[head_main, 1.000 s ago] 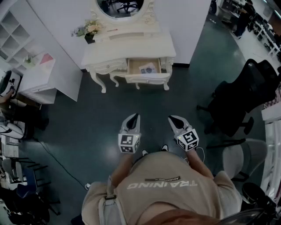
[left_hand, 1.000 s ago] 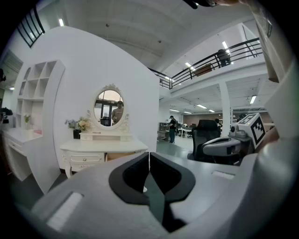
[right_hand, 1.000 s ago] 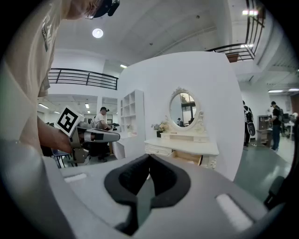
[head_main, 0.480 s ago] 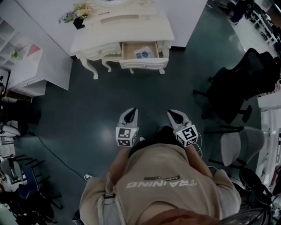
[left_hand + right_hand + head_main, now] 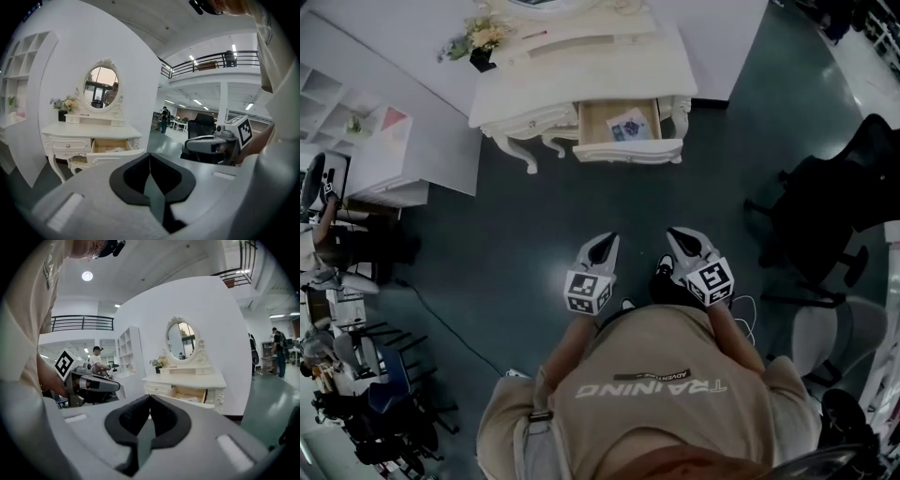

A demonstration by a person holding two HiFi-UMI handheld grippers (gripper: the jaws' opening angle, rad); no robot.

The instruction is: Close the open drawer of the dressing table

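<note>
The cream dressing table (image 5: 581, 80) stands against the white wall, with its right drawer (image 5: 620, 125) pulled out and papers lying inside. In the left gripper view the drawer (image 5: 111, 145) shows open beyond the jaws, and in the right gripper view the drawer (image 5: 190, 393) is open too. My left gripper (image 5: 608, 240) and right gripper (image 5: 676, 232) hang side by side over the dark floor, well short of the table. Both are shut with nothing between them: the left gripper (image 5: 150, 155) has its pads meeting, and so does the right gripper (image 5: 150, 397).
A vase of flowers (image 5: 482, 39) and an oval mirror (image 5: 101, 87) stand on the table top. A white shelf unit (image 5: 389, 150) stands left of the table. A black office chair (image 5: 830, 206) and a grey chair (image 5: 825, 337) stand to the right. A seated person (image 5: 328, 239) is at far left.
The head view has shifted as the person walks; the table now lies further right and slightly larger. Both grippers stay shut and level in front of the body.
</note>
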